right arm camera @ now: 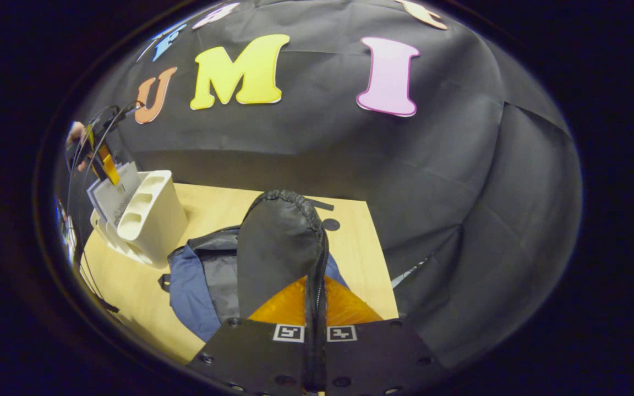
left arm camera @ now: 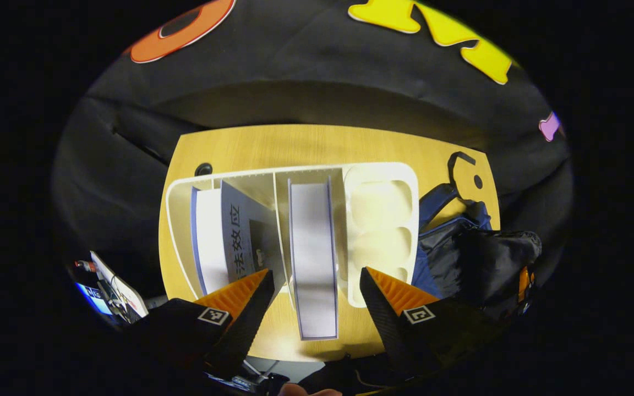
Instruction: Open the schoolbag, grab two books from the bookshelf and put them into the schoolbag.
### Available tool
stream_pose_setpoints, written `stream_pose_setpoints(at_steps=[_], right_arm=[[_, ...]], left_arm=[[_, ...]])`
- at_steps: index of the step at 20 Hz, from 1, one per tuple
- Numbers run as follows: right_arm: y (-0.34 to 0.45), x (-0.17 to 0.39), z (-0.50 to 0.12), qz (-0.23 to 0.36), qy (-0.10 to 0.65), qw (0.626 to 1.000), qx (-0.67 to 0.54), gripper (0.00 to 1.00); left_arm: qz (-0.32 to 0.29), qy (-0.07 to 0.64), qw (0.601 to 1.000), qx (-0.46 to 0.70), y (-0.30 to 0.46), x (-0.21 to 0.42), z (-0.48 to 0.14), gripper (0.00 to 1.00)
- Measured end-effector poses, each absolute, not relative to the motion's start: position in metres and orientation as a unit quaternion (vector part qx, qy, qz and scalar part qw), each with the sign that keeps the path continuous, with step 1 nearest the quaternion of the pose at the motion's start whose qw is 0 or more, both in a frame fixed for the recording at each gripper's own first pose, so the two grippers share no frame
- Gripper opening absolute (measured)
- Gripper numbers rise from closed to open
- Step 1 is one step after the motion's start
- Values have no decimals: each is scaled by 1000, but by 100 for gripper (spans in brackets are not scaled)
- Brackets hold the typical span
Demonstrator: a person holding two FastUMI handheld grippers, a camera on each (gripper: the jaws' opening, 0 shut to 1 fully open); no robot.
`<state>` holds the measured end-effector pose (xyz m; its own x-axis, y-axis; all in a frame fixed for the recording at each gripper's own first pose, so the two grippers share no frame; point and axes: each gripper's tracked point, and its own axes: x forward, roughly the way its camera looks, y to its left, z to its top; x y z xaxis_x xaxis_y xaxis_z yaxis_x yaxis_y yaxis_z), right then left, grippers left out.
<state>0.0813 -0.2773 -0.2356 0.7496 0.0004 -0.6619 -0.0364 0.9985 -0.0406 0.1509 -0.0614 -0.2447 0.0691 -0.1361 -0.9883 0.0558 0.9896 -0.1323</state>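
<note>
The left gripper (left arm camera: 314, 297) hangs above the white bookshelf (left arm camera: 295, 176) with its jaws spread wide and nothing between them. Directly ahead of it, centred in the gap between the fingers, stands a thick book (left arm camera: 313, 258) in the shelf's middle compartment, its page edge facing the gripper and its long axis running straight away from the jaws; a second book (left arm camera: 237, 234) leans in the compartment off the left finger. The right gripper (right arm camera: 315, 308) is clenched on the raised flap of the schoolbag (right arm camera: 273, 253), both fingers pressing the zip edge and holding the bag's mouth up. In the left gripper view the schoolbag (left arm camera: 460, 247) lies just beside the shelf, off the right finger. Judgement: the bag appears open, and the left gripper is the nearer one to the books. The fingers already flank the book's two covers, so a straight descent and a closing should serve.
</note>
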Motion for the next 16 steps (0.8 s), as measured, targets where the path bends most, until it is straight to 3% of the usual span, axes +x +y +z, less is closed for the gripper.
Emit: stream_pose_setpoints(at_steps=[3, 8, 12, 16], right_arm=[[-278, 82, -235, 9, 350, 936, -17, 0], [-279, 79, -241, 8, 353, 936, 3, 0], [-280, 78, -240, 6, 348, 937, 8, 0], [-277, 76, -240, 7, 345, 938, 8, 0]], left_arm=[[-52, 706, 706, -32, -63, 145, -258, 99], [-39, 717, 696, -24, -63, 147, -274, 77], [-37, 720, 693, -20, -67, 146, -279, 68], [-24, 724, 689, -16, -63, 143, -283, 49]])
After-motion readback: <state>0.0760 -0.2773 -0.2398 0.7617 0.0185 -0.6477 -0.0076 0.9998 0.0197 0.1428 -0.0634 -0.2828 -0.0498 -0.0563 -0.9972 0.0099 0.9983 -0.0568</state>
